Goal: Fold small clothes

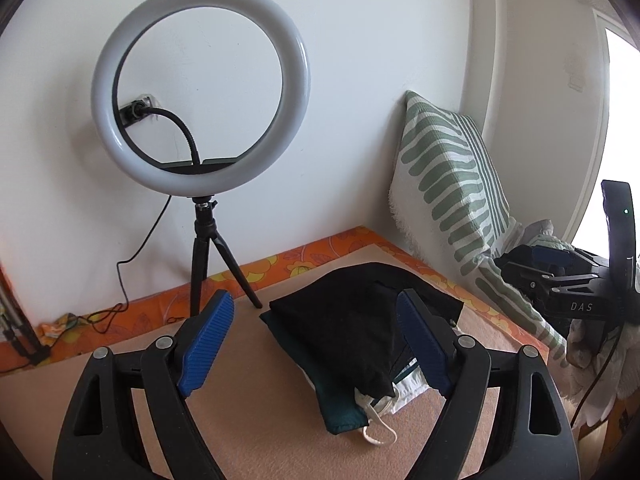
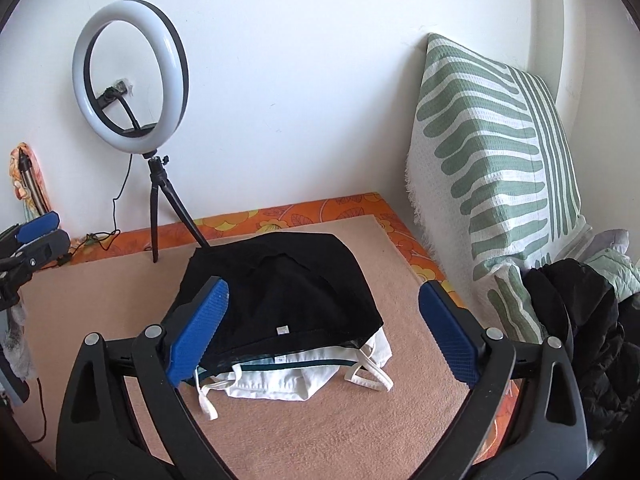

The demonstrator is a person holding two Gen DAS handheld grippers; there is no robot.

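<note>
A folded black garment (image 1: pixel 340 332) lies on top of a small stack on the beige mat (image 1: pixel 248 392). Under it show a teal piece (image 1: pixel 340 416) and a white piece with loose straps (image 2: pixel 288 380). The black top layer (image 2: pixel 276 292) has a small white label at its near edge. My left gripper (image 1: pixel 316 308) hangs open above the stack's near side, its blue pads (image 1: pixel 208 344) touching nothing. My right gripper (image 2: pixel 324 286) is also open and clear of the cloth, with its pads wide apart. Each gripper appears at the edge of the other's view.
A ring light on a black tripod (image 1: pixel 200 108) stands at the back left against the wall, its cable trailing over the orange floral sheet (image 1: pixel 304 260). A green-striped pillow (image 2: pixel 488 168) leans at the right, with dark clothing (image 2: pixel 592 344) piled beside it.
</note>
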